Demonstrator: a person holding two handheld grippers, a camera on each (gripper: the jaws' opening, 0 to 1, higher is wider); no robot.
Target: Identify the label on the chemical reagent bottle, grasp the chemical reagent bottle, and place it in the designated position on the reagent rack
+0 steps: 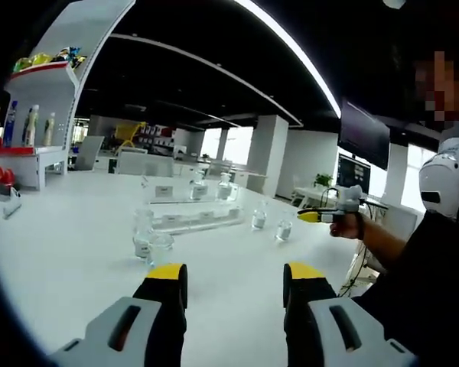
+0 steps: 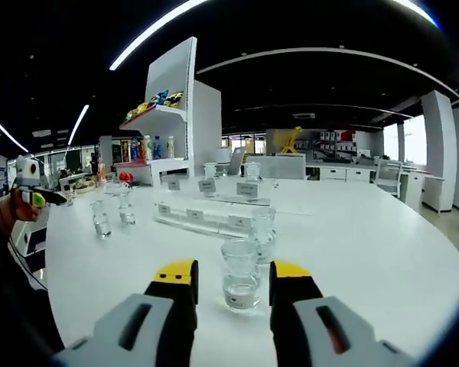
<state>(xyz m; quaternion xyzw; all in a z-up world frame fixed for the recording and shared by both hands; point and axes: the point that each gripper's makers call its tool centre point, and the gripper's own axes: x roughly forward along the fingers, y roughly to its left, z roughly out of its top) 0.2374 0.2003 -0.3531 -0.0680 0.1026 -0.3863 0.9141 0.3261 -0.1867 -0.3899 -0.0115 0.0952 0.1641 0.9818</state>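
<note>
Item one, the chemical reagent bottle (image 2: 240, 281): clear glass, squat, upright on the white table (image 2: 382, 252), near the edge closest to me. In the right gripper view it stands just ahead of my right gripper (image 2: 232, 277), whose yellow-tipped jaws are spread to either side of it; I cannot tell whether they touch the glass, and nothing is pinched yet. Its label is too small to read from here.

Item two, a second clear bottle (image 2: 263, 228), just behind the first, toward the rack.

Item three, the reagent rack (image 2: 203, 217): a low clear stand with small white tags along its front, further in toward the middle of the table. A taller tier behind it carries more tags and two bottles (image 2: 252, 170).

Item four, a pair of small bottles (image 2: 113, 215) standing apart from the rack, off toward the table's left edge in the right gripper view.

Item five, my left gripper (image 1: 234, 277): jaws spread, holding nothing, hovering above the table with the two near bottles (image 1: 151, 238) ahead of it. In its own view my right gripper shows as a yellow-tipped tool (image 1: 321, 216) in my hand over the far edge.

Item six, surroundings: a white shelf unit (image 2: 172, 115) with coloured goods beyond the far side of the table.

Status, as I judge it: bottle lined up, grasp not yet made; closing, lifting and placing in its rack slot all remain.
</note>
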